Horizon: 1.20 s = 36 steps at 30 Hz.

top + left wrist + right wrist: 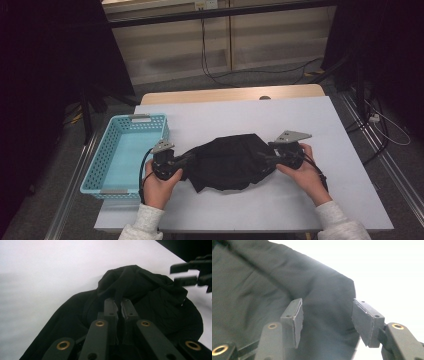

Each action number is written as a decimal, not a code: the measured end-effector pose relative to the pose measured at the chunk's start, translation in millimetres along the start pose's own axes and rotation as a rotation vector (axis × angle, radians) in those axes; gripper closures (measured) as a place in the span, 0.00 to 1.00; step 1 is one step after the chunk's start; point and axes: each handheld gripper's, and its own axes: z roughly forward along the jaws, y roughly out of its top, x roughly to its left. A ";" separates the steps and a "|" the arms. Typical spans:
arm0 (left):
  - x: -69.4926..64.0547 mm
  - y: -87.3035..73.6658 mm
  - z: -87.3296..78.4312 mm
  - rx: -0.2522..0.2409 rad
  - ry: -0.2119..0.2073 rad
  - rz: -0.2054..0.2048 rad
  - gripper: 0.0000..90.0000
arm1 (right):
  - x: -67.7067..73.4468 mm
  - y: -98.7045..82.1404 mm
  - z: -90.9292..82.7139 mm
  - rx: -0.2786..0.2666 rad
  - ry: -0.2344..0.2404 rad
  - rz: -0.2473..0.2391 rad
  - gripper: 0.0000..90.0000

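A crumpled black cloth, soft and matte, lies in a rumpled heap in the middle of the white table. Your left gripper pinches a raised fold at its left edge. Your right gripper sits over the cloth's right edge, jaws apart, not pressing. A pale blue perforated plastic basket stands just left

Dim room; grey floor, pale wall panels, trailing cables.
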 end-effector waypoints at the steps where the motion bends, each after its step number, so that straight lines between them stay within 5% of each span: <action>1: 0.0 0.0 -0.1 0.000 0.000 -0.001 0.94 | -2.7 1.3 -2.4 -0.003 -0.020 0.004 0.48; 8: -0.6 -0.8 1.4 0.011 -0.003 0.007 0.94 | 4.1 -14.0 15.6 0.130 0.042 -0.051 0.49; 11: 0.0 -1.0 1.4 0.008 -0.003 0.003 0.94 | 10.8 -15.1 20.3 0.115 0.065 -0.051 0.51; 14: 0.3 -1.8 1.8 0.011 -0.003 -0.004 0.94 | 10.9 -16.0 20.6 0.108 0.075 -0.027 0.62; 17: -0.6 -2.0 2.6 0.012 -0.004 -0.001 0.94 | 8.3 -16.7 17.4 0.109 0.093 -0.009 0.90; 21: -1.6 -1.4 3.0 0.012 -0.006 0.001 0.94 | 6.5 -15.7 13.9 0.116 0.093 0.015 0.94; 25: -1.1 -1.0 3.6 0.013 -0.008 0.000 0.94 | -6.2 -13.7 0.9 0.055 0.102 0.096 0.93; 29: 0.5 -1.4 4.7 0.006 -0.001 -0.003 0.94 | -27.4 -12.8 -25.0 -0.063 0.074 0.202 0.93; 36: 0.6 -1.4 9.3 0.003 -0.002 -0.003 0.94 | -42.4 -21.4 -37.7 -0.083 0.044 0.284 0.95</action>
